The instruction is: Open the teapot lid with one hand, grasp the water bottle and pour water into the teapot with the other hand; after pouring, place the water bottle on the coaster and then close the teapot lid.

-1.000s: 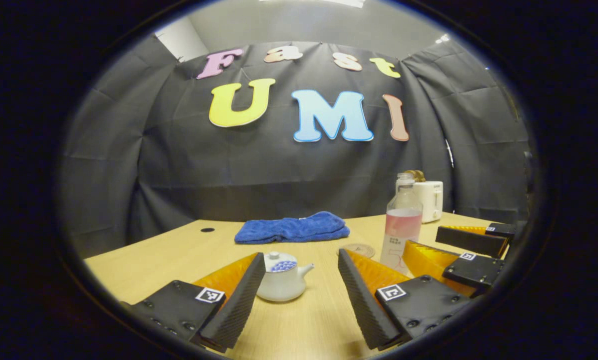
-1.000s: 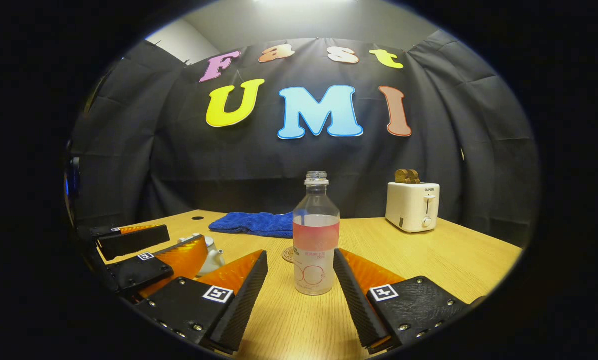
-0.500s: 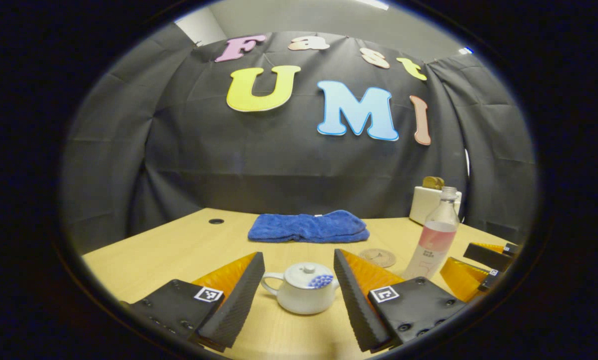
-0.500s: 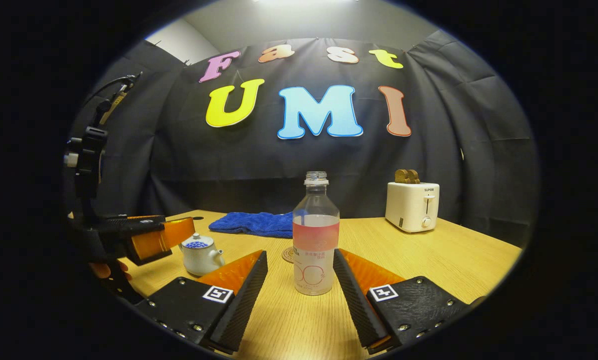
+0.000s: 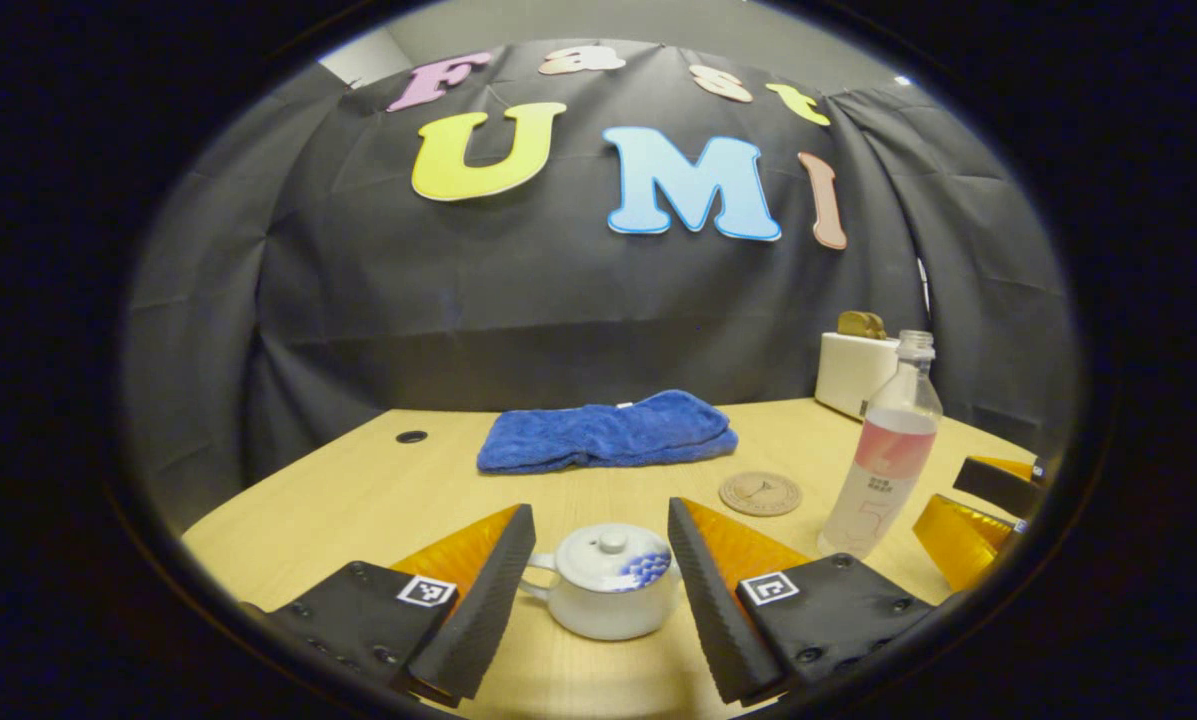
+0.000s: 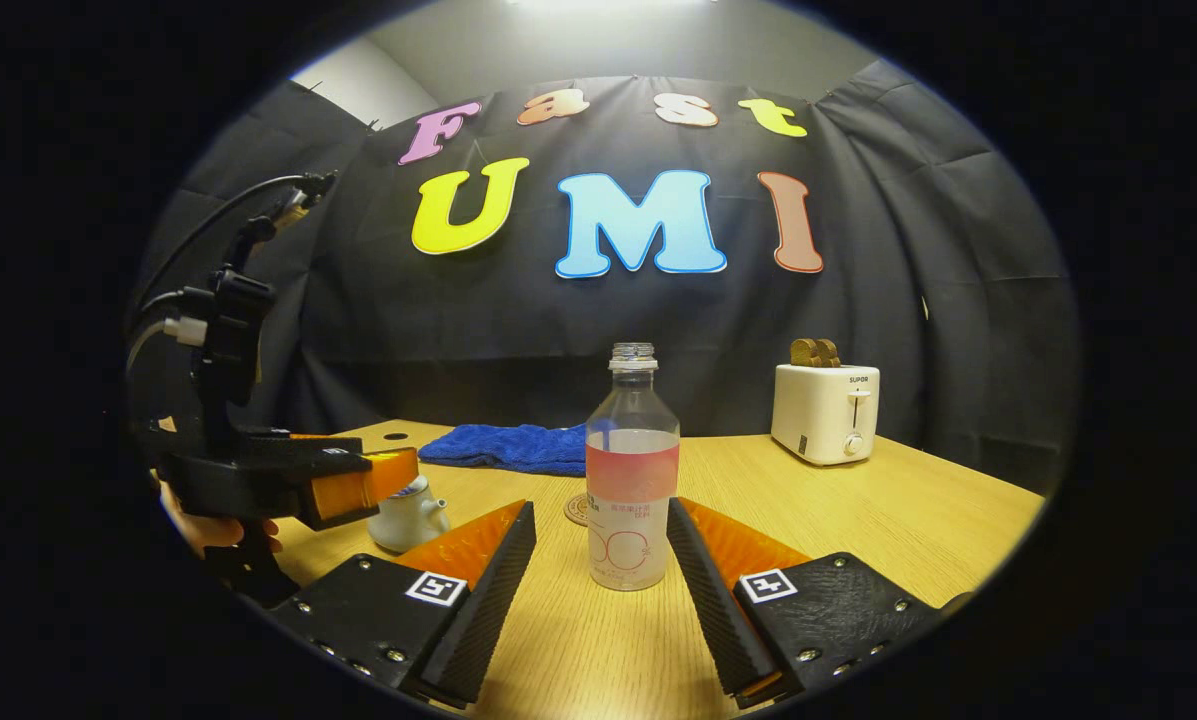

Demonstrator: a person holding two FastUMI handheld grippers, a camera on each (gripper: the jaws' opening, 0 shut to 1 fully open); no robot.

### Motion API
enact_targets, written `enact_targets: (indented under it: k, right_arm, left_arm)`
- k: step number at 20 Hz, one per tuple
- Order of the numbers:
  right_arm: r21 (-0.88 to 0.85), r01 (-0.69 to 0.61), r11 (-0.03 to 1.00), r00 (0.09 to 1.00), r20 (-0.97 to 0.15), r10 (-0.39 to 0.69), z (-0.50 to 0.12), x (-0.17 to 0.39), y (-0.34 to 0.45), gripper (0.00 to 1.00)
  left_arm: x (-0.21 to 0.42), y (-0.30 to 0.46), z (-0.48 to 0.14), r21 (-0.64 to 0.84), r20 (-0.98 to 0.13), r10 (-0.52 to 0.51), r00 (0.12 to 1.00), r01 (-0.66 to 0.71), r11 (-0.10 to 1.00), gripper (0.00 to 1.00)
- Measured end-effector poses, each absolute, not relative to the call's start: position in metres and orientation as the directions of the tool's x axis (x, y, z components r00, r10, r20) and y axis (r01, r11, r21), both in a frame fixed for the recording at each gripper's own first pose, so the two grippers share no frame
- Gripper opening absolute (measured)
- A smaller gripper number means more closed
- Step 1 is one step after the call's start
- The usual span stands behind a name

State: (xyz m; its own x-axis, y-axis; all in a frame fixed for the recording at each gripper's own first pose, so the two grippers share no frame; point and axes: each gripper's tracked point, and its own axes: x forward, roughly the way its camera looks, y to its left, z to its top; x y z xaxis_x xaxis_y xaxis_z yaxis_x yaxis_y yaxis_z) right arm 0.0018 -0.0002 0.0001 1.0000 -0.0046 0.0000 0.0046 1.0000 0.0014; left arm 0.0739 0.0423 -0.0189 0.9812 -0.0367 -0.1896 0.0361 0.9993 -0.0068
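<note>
Left gripper [image 5: 598,560] wide open around lidded teapot [image 5: 606,582] on table [image 5: 378,500], right gripper [image 6: 598,560] wide open flanking upright water bottle [image 6: 632,470], neither touching, coaster [image 5: 760,493] beyond, between them.

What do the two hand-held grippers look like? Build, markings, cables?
Left hand-held gripper: two wedge-shaped fingers with ribbed inner faces, bolted to black blocks that each carry a square black-and-white tag. In the right gripper view it has a black upright mount with cables arching off the top and a white connector. Right hand-held gripper: same build and tags.
</note>
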Motion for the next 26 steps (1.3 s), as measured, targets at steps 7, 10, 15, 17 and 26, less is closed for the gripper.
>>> enact_targets:
  k: [7, 10, 15, 17, 26]
  right_arm:
    - [0.002, 0.004, 1.0, 1.0, 0.0, -0.004, 0.0, 0.001, 0.0, 0.84]
    - [0.001, 0.003, 1.0, 1.0, 0.0, -0.003, 0.0, 0.0, 0.0, 0.84]
    - [0.001, 0.003, 1.0, 1.0, 0.0, -0.003, 0.0, 0.001, 0.0, 0.84]
    - [0.001, 0.002, 1.0, 1.0, 0.0, -0.002, 0.0, 0.001, 0.0, 0.84]
    - [0.002, 0.001, 1.0, 1.0, 0.0, -0.001, 0.0, 0.001, 0.0, 0.84]
  left_arm:
    - [0.083, 0.039, -0.023, 0.023, -0.204, -0.026, 0.979, 0.031, 0.999, 0.69]
    - [0.088, 0.042, -0.028, 0.057, -0.226, -0.012, 0.974, 0.025, 0.998, 0.58]
    - [0.093, 0.038, -0.027, 0.081, -0.242, -0.005, 0.97, 0.026, 0.996, 0.63]
    - [0.094, 0.039, -0.028, 0.083, -0.247, 0.006, 0.969, 0.015, 0.996, 0.63]
    - [0.091, 0.044, -0.024, 0.042, -0.228, 0.026, 0.973, -0.017, 0.999, 0.21]
